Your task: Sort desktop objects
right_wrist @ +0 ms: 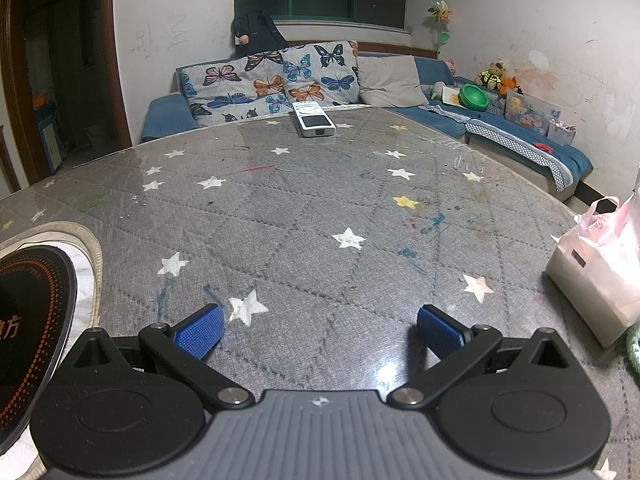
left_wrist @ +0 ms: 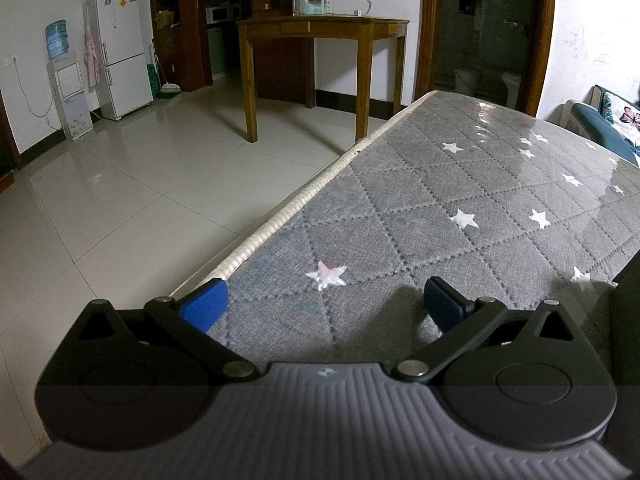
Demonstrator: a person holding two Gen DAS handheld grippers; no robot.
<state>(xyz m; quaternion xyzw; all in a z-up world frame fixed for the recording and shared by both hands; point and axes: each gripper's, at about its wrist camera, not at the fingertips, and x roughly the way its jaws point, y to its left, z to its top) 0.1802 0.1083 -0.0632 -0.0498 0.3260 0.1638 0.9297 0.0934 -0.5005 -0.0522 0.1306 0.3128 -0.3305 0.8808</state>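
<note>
Left claw: blue-padded fingers spread wide apart, nothing between them; it sits low over the near edge of the table, which is covered in grey quilted cloth with white stars under a clear glossy sheet.

Ahead of the left claw and to its left: pale tiled floor, a wooden side table carrying glass jars, a white fridge and a water dispenser against the far wall.

Right claw: blue ribbed fingers likewise wide apart and empty, low above the same starred tabletop.

Remote control: white, lying flat at the far edge of the table, straight ahead of the right claw and well apart from it.

Pink plastic bag: standing on the table to the right of the right claw, near its right finger but not touching.

Round black plate with orange dotted markings: set in a pale ring, just left of the right claw.

Beyond the table: a blue sofa with butterfly-print cushions, a green bowl and soft toys on its right stretch.
</note>
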